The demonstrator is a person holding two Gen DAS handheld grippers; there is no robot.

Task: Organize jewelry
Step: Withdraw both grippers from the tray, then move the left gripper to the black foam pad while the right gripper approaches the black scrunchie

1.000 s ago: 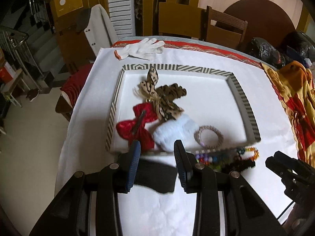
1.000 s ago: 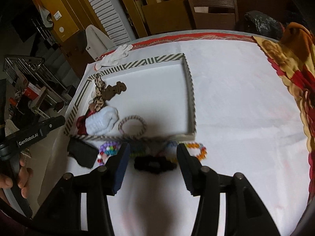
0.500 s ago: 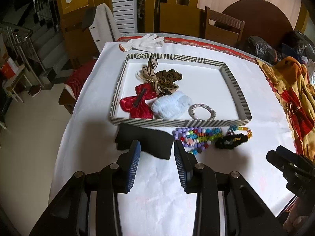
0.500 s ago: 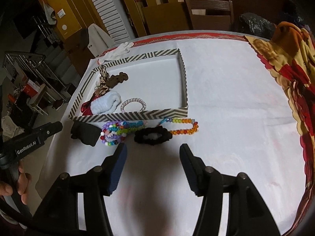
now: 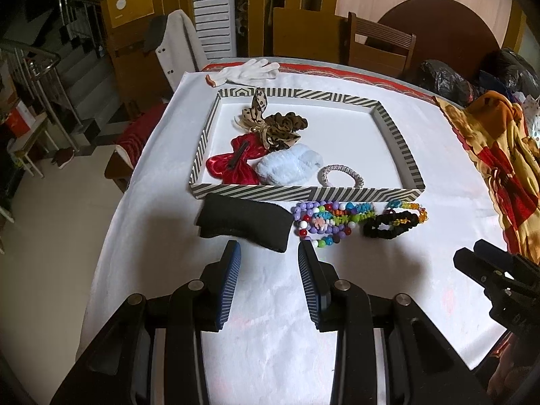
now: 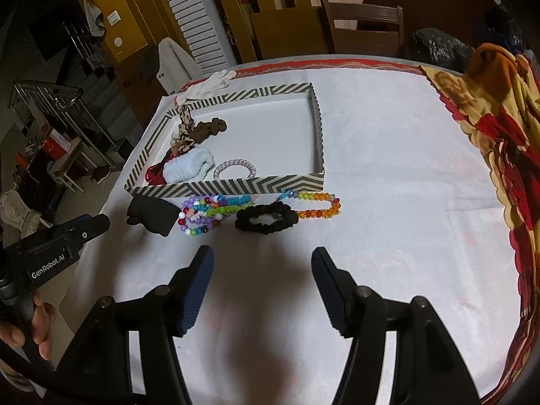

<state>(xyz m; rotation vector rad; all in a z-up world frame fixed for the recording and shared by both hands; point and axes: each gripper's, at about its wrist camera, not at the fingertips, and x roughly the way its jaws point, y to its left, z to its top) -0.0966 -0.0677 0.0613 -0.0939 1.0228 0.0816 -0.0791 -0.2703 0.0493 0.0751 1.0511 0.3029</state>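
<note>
A white-clothed table (image 5: pixel 405 263) is carrying a striped tray (image 5: pixel 303 194), a black pouch (image 5: pixel 243 221), bead strands (image 5: pixel 324 219), a black scrunchie (image 5: pixel 388 226), a white glove (image 5: pixel 249 71) and a patterned cloth (image 5: pixel 499 155).

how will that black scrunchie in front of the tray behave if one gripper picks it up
The black scrunchie looks like gathered fabric, so probably soft, light and floppy. It touches the orange bead string, which might drag along. Lying flat, it seems unlikely to roll.

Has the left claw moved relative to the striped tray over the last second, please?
Yes. The left claw has drawn back from the striped tray, toward the table's near edge; its tips now sit short of the black cloth.
</note>
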